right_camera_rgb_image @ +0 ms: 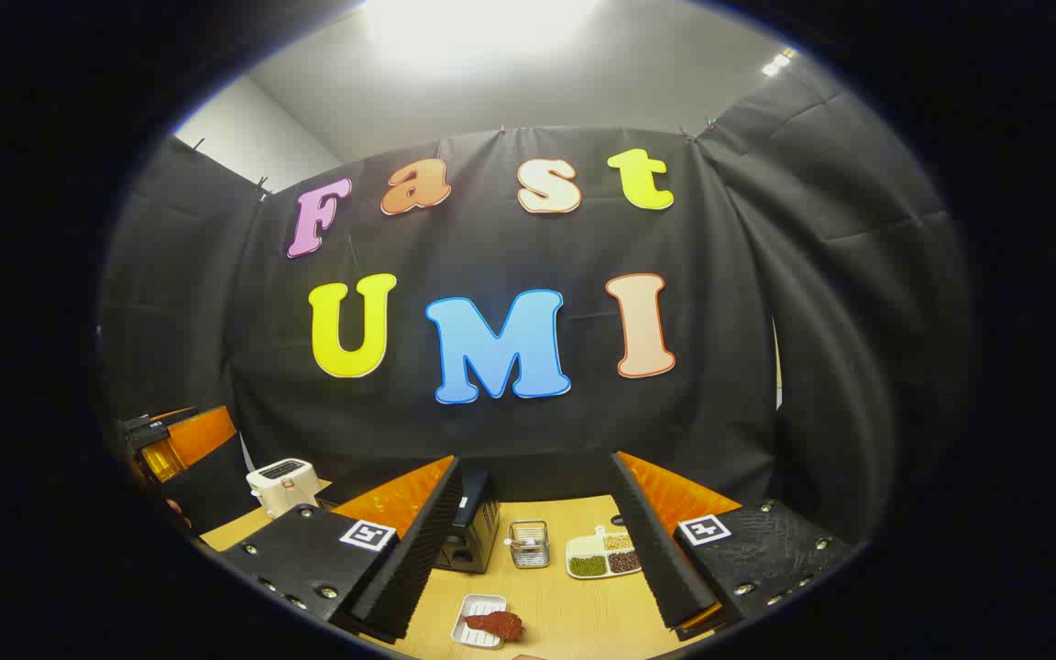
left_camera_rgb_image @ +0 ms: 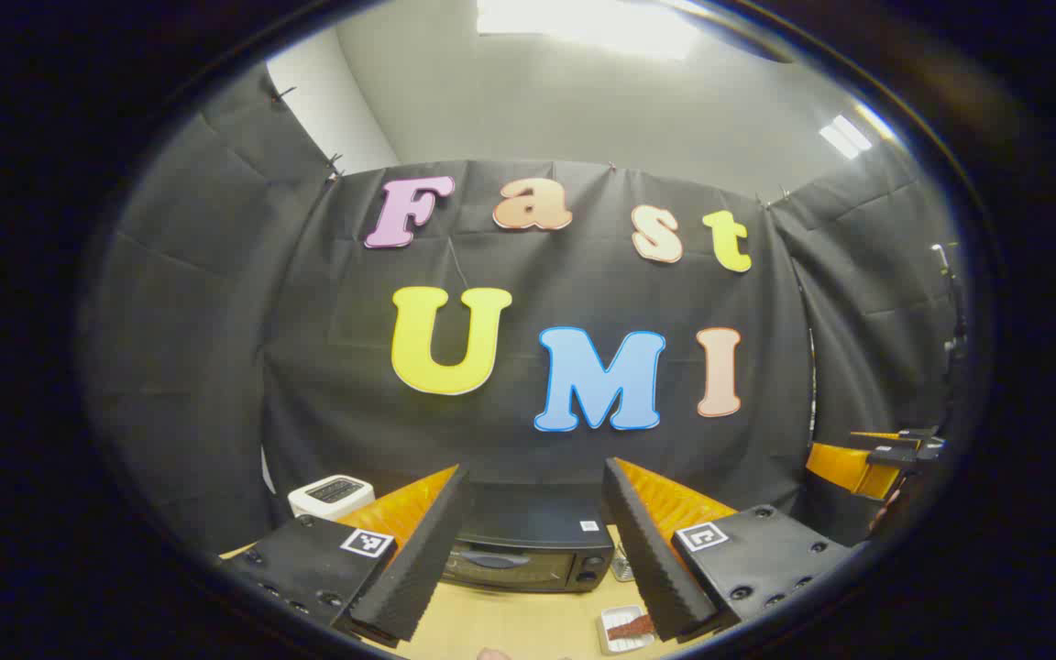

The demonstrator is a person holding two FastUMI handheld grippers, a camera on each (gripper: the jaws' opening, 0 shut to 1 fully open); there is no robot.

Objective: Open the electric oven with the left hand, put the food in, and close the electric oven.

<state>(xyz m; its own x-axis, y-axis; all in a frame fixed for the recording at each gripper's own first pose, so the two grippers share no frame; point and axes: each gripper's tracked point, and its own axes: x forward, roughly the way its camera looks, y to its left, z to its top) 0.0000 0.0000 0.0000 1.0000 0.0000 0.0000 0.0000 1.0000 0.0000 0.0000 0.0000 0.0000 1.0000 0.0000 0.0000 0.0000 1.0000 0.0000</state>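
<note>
Black oven [left_camera_rgb_image: 528, 548] door closed, left gripper [left_camera_rgb_image: 535, 541] open, food [right_camera_rgb_image: 495, 625] on tray [right_camera_rgb_image: 473, 609]

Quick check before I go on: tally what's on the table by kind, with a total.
Electric oven: 1
Toaster: 1
Small wire basket: 1
Divided dish of beans and grains: 1
White tray holding the food: 1
Piece of reddish-brown food: 1
Total: 6
</note>
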